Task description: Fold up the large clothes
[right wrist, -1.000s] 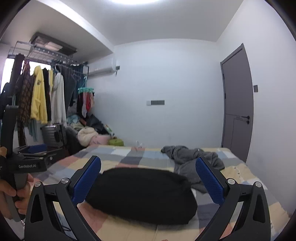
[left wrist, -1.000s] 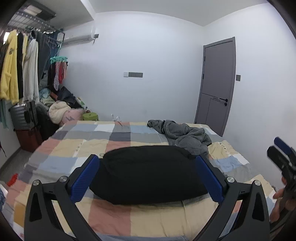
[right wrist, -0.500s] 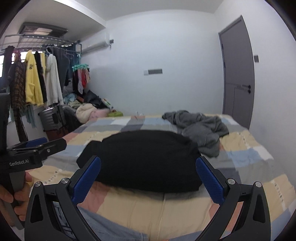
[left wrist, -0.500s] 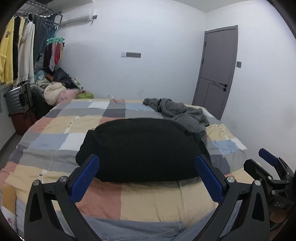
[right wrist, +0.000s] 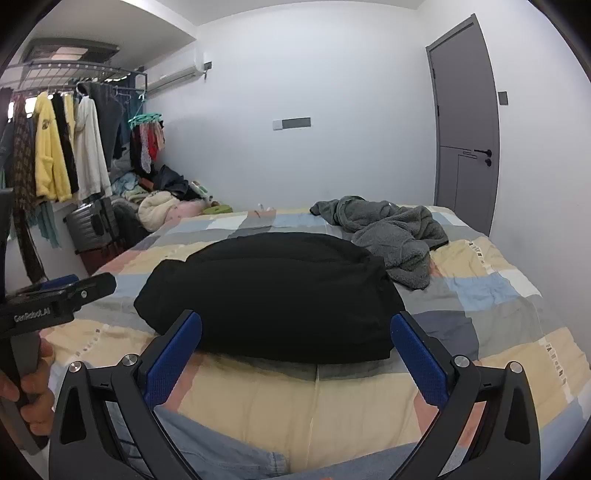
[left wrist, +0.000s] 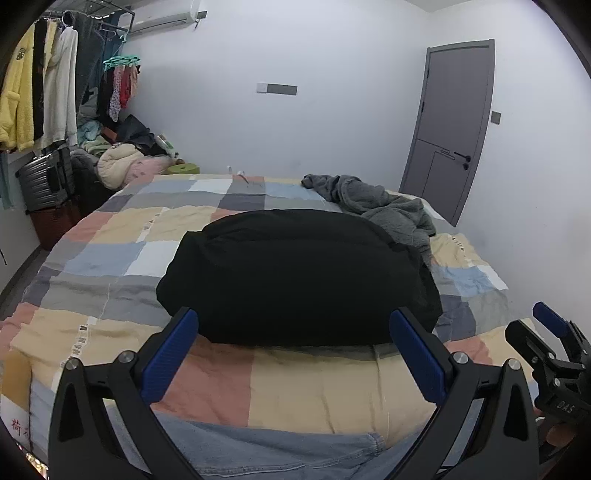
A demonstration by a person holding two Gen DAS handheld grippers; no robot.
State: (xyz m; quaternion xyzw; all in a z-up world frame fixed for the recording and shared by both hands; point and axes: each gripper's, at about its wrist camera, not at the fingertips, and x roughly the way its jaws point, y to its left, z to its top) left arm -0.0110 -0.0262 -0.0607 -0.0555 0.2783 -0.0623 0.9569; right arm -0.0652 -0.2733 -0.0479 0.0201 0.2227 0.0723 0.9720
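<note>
Room: white-walled bedroom is showing in both wrist views, with a patchwork-quilt bed filling the middle.
Far left: hanging clothes are dangling from a ceiling rack, a yellow fleece among them; a grey suitcase is standing beneath, beside a heap of laundry on the floor.
Upper left wall: air conditioner is sitting high near the ceiling.
Left gripper: its blue-padded fingers are standing wide apart, holding nothing, hovering over the near edge of the bed; in the right wrist view it is showing at the left border, gripped by a hand.
Centre: black garment is lying on the quilt as a compact, rounded bundle, framed between both sets of fingers and touched by neither.
Near edge: blue denim garment is lying on the quilt's near edge, below the grippers.
Right gripper: its fingers are spread wide and empty, aimed at the black bundle; in the left wrist view it is peeking in at the right border.
Right of centre: crumpled grey fleece garment is lying just behind the black one, toward the far right corner.
Far right: grey door is standing closed.
</note>
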